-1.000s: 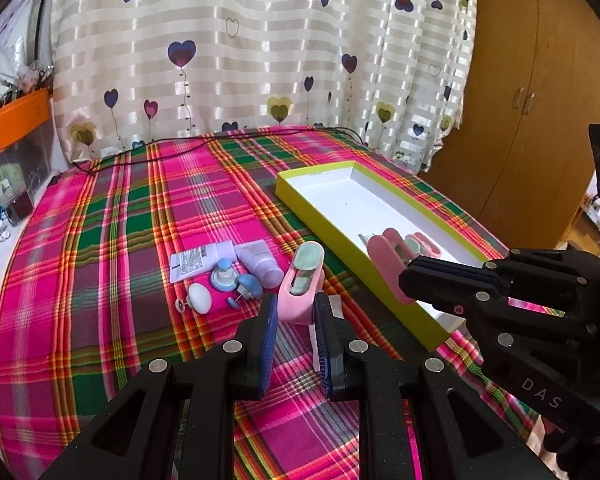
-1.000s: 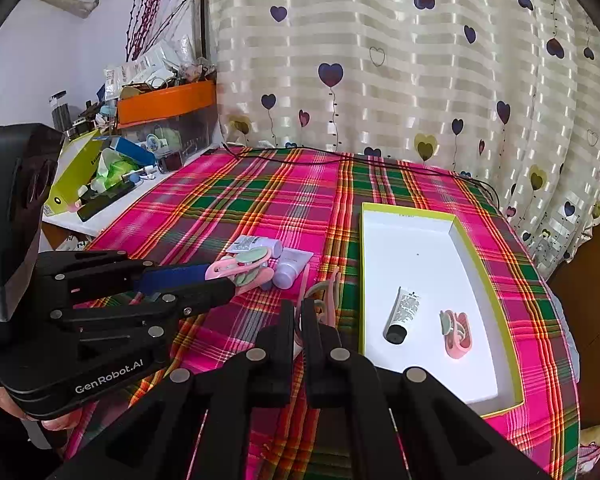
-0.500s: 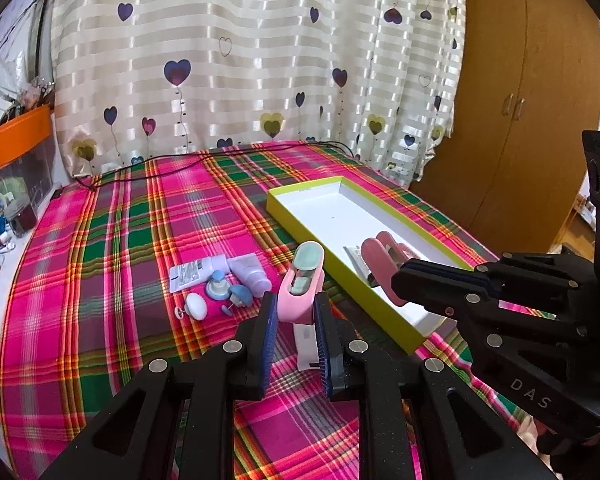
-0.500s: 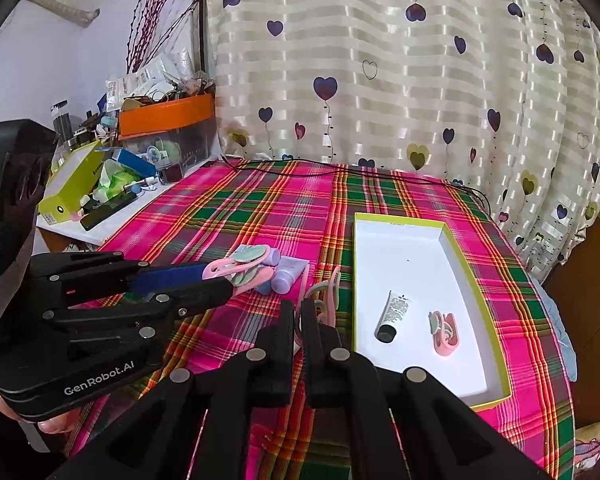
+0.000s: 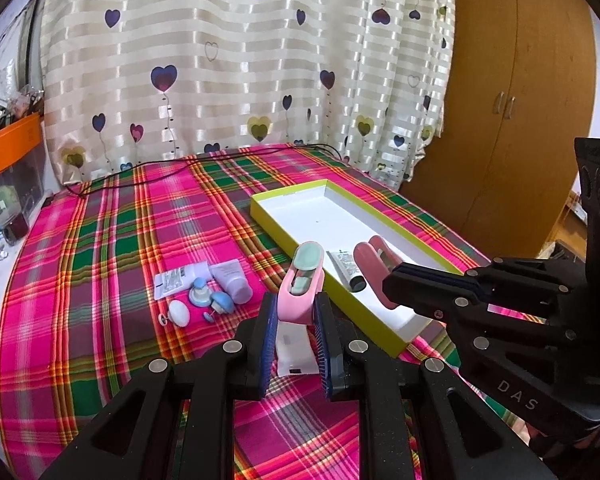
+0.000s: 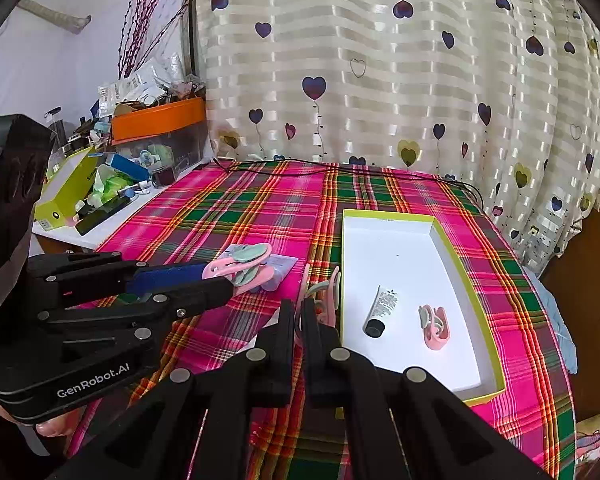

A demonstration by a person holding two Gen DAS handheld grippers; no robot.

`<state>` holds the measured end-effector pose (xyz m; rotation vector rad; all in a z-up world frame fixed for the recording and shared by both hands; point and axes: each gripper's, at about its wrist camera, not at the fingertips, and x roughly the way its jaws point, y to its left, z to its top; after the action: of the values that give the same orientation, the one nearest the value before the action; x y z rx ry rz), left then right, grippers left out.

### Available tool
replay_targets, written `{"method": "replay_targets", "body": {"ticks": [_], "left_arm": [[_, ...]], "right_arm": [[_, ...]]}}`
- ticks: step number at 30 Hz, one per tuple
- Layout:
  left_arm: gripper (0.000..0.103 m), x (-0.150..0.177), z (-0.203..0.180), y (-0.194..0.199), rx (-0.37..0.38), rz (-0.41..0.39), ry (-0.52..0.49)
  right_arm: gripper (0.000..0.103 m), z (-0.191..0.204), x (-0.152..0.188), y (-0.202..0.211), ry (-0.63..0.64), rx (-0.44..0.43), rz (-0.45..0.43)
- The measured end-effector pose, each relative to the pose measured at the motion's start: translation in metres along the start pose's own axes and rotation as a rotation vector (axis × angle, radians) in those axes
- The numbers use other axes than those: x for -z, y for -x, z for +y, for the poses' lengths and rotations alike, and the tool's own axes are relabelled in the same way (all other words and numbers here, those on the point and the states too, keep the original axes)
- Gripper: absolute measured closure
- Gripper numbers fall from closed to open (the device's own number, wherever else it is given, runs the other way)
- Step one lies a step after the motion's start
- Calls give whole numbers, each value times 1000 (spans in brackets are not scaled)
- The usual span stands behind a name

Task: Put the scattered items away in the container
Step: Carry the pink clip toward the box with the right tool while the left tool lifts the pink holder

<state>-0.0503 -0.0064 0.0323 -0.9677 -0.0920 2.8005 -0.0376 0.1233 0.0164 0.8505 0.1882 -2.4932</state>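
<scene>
Left wrist view: the left gripper (image 5: pixel 296 312) stands part-closed on a pink clip (image 5: pixel 302 286), clamped by its lower end and held clear of the plaid cloth (image 5: pixel 100 264) just beside the yellow-rimmed box (image 5: pixel 364 304). The clip looks light, rigid and smooth — likely to slip, so a grip on the flat sides suits it. Right wrist view: the right gripper (image 6: pixel 299 312) is closed on a second pink clip (image 6: pixel 324 290), held edge-on just beside the box's near left wall; a tube (image 6: pixel 382 310) and a third clip (image 6: pixel 434 322) already lie inside.
</scene>
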Motion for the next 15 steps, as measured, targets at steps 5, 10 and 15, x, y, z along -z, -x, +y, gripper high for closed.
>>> {"method": "replay_targets", "body": {"ticks": [5, 10, 15], "left_arm": [[84, -1, -4, -3, 7, 2, -5], [84, -4, -8, -5, 17, 2, -10], [84, -6, -13, -10, 27, 6, -16]], "right_arm": [[99, -5, 1, 0, -9, 8, 0], [99, -11, 3, 0, -21, 18, 0], [99, -16, 4, 0, -32, 25, 3]]}}
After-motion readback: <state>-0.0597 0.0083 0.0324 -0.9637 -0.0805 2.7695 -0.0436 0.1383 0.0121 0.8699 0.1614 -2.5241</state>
